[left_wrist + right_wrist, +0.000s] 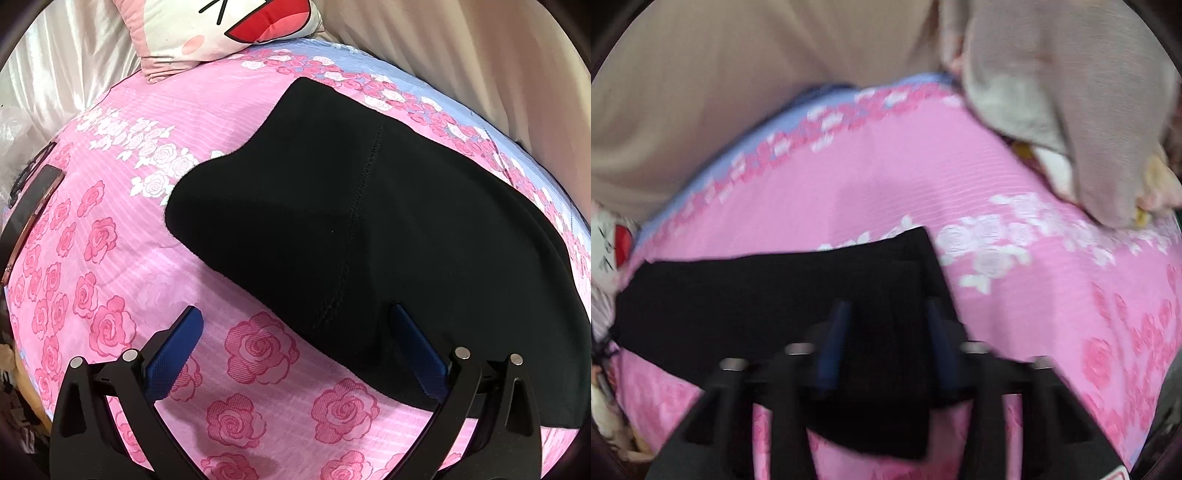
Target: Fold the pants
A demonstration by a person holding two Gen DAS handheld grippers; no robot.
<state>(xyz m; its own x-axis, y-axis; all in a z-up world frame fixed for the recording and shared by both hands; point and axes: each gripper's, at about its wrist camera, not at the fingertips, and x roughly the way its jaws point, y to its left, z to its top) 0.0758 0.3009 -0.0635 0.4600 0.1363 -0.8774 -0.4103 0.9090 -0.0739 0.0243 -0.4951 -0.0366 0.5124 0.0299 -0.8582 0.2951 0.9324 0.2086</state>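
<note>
Black pants (pixel 369 229) lie folded on the pink rose-print bedsheet (pixel 184 258). My left gripper (pixel 295 317) is open, its blue fingers wide apart over the near edge of the pants, the right finger resting above the black cloth. In the blurred right wrist view the pants (pixel 757 295) stretch left across the sheet (pixel 1015 332). My right gripper (pixel 886 310) hovers over the pants' end, its blue fingers apart with black cloth seen between and below them; I cannot tell whether it holds any cloth.
A cartoon pillow (pixel 221 26) lies at the head of the bed. A phone (pixel 33 218) lies at the sheet's left edge. Beige curtains (pixel 738 74) hang behind. A grey cloth heap (pixel 1071 110) sits at the right.
</note>
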